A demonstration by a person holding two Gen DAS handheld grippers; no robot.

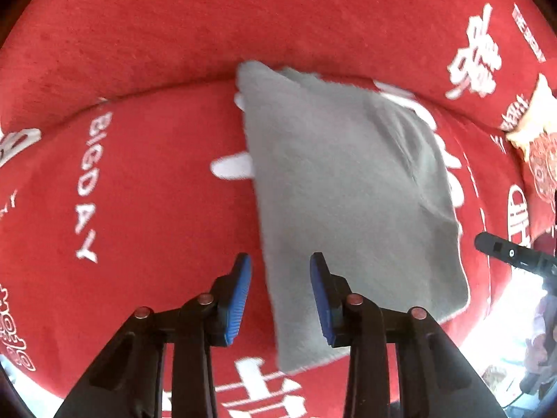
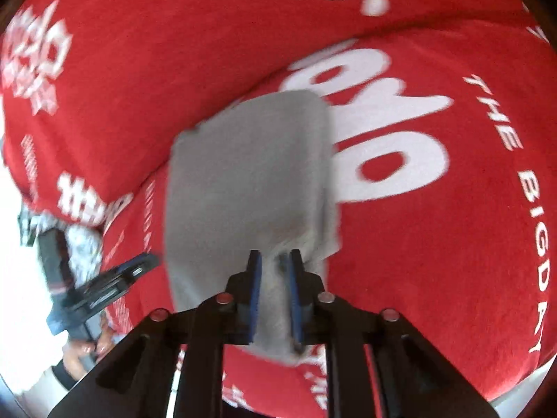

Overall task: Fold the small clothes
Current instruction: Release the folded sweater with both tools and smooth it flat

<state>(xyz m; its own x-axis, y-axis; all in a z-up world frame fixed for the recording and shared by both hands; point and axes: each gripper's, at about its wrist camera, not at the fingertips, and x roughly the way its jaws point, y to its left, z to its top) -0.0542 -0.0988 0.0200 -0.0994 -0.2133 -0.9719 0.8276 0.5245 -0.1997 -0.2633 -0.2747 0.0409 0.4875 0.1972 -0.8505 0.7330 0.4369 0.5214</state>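
The small grey knit garment (image 1: 348, 188) lay on the red plush cover with white lettering (image 1: 139, 191), already doubled into a compact oblong, so most of the folding seemed done; a last fold or a tidy set-down looked to be what remained. Its far end reached the seam where the flat seat of the cover met the raised back, and its near end lay close to the seat's front edge.

The right gripper (image 2: 271, 264) was clenched on the near edge of the grey garment (image 2: 243, 174), a bunch of cloth pinched between its blue pads and lifted slightly. The left gripper (image 1: 280, 271) was released, its jaws standing wide apart with nothing between them, hovering over the garment's left edge near the front.

The cover looked soft and thick, printed with white characters and the words "THE BIG DAY". Past the seat's front edge the room was washed out by bright light; little could be made out there.
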